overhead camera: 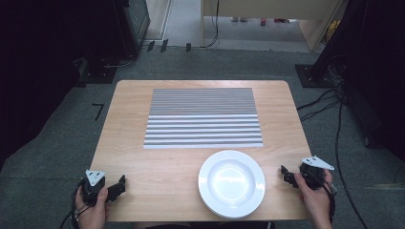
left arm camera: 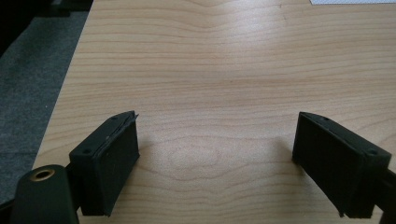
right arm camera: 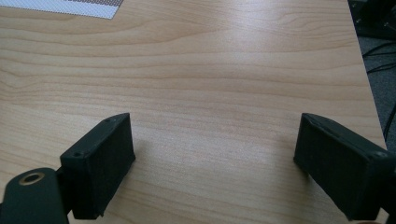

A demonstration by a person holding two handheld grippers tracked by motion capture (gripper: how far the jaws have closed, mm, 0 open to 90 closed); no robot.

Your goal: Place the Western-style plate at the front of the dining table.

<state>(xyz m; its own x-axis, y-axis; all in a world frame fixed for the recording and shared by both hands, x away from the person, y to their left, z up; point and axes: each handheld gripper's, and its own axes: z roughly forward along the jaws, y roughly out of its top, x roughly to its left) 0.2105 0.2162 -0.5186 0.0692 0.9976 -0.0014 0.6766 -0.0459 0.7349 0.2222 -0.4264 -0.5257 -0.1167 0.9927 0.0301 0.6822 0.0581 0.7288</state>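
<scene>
— Plate (overhead camera: 231, 183) first: where does it sit?

— White, deep-welled, on the wooden worktop (overhead camera: 167, 167) near the front edge, right of centre. Its bowl holds nothing but a glare of light. Just behind it lies a grey-and-white striped placemat (overhead camera: 203, 117), close to the plate's far rim but not under it.

— And the grippers?

— From the high view, the left hand-held gripper (overhead camera: 119, 183) rests at the front left corner, held in the person's left hand (overhead camera: 93, 210); the right hand-held gripper (overhead camera: 285, 174) is at the front right, in the right hand (overhead camera: 315, 198), just beside the plate's right rim and not touching it. A grey three-cornered plate tops each.

— What do the gripper views add?

— Jaw state, mainly. In the left gripper view the left hand-held gripper (left arm camera: 217, 158) has its jaws spread wide with bare wood between them, plus a sliver of the mat at the top right corner. The right gripper view shows the same — the right hand-held gripper (right arm camera: 215, 163) spread, nothing between the jaws — with a corner of the mat at top left and cables on the grey floor (right arm camera: 380, 70) past the worktop's edge.
</scene>
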